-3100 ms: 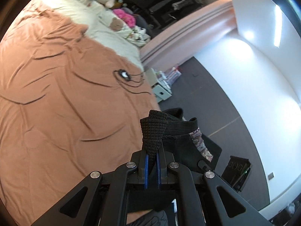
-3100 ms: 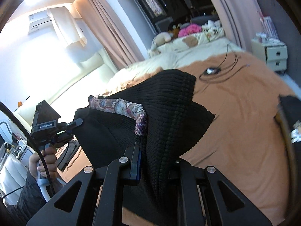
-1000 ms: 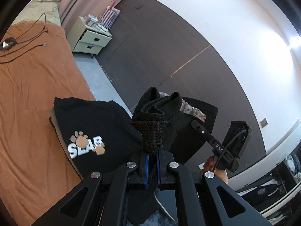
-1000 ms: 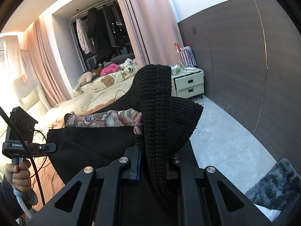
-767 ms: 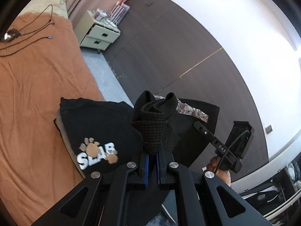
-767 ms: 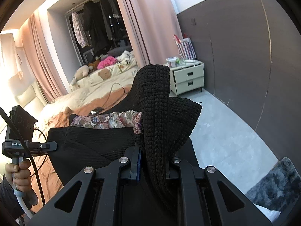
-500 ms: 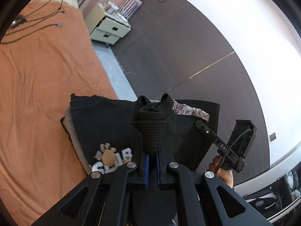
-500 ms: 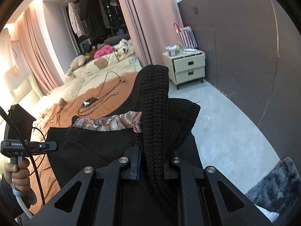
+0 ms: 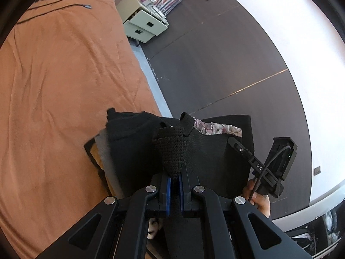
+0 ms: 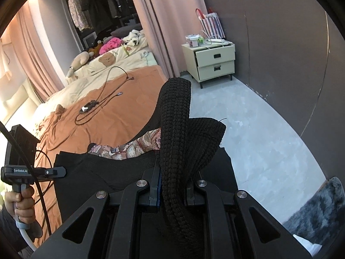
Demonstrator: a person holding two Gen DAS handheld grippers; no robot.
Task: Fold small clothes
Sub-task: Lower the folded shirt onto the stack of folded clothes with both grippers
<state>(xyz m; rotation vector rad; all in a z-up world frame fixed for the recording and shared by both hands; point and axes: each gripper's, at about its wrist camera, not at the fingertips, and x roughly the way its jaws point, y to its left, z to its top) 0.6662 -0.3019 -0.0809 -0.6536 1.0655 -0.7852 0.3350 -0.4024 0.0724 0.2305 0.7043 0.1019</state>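
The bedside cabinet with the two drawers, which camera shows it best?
The right wrist view. There the bedside cabinet stands upright and unobstructed, showing both drawer fronts, its legs and the clutter on top. In the left wrist view the cabinet is smaller, tilted and near the top edge.

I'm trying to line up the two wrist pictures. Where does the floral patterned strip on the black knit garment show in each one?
Left wrist: the floral strip lies right of centre, just past the knit bunch in the left gripper.
Right wrist: the floral strip runs left of centre, beside the knit fold in the right gripper.
Shared landmark: the cream nightstand beyond the orange bed.
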